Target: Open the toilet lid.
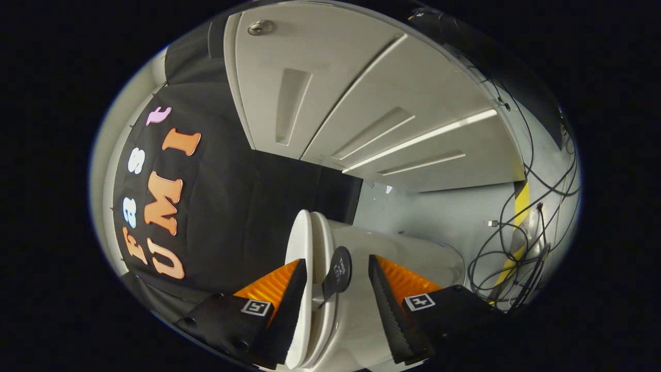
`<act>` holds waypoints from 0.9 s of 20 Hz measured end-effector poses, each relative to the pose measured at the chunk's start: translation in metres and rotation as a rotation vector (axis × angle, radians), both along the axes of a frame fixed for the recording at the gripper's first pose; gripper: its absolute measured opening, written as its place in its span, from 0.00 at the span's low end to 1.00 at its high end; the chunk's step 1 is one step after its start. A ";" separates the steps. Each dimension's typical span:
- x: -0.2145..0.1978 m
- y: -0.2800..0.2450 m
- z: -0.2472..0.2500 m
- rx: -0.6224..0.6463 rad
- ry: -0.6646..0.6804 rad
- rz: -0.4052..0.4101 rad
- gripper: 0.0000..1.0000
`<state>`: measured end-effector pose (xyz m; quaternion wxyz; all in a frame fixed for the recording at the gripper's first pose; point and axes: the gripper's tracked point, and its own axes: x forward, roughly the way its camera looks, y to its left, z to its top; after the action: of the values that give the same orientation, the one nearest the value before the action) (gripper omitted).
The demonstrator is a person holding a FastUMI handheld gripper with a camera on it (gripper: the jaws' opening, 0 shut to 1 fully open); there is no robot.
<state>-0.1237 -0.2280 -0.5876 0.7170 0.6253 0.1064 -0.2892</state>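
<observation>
I am holding my claw (pixel 334 305) up by the smooth white plastic toilet lid (pixel 298 243). The lid is standing up on its thin edge, and the view is tipped sideways, so I am seeing the ceiling panels (pixel 361 103) above it. My two fingers are wide apart. The lid's edge is sitting between them, close against one finger (pixel 289 310), but I cannot tell if that finger is really touching it. The other finger (pixel 392 315) is well apart from the lid, so I am not squeezing anything. A small round dark tag (pixel 338 271) is sticking up between my fingers, near the lid. Behind the lid is the white round toilet tank (pixel 408 253), and a bundle of thin black cables (pixel 516 258) is hanging past it.

I think the job is nearly done, because the lid is looking lifted up already. What is left, I am guessing, is making sure it is leaning back safely and then pulling my claw away.
</observation>
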 end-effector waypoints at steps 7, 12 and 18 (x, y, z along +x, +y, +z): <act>0.009 -0.003 0.004 0.026 -0.039 -0.047 0.13; 0.010 -0.003 0.011 0.045 0.011 -0.068 0.08; 0.017 -0.005 0.036 0.048 -0.057 -0.117 0.08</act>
<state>-0.1065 -0.2325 -0.5512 0.6863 0.6554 0.0561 -0.3103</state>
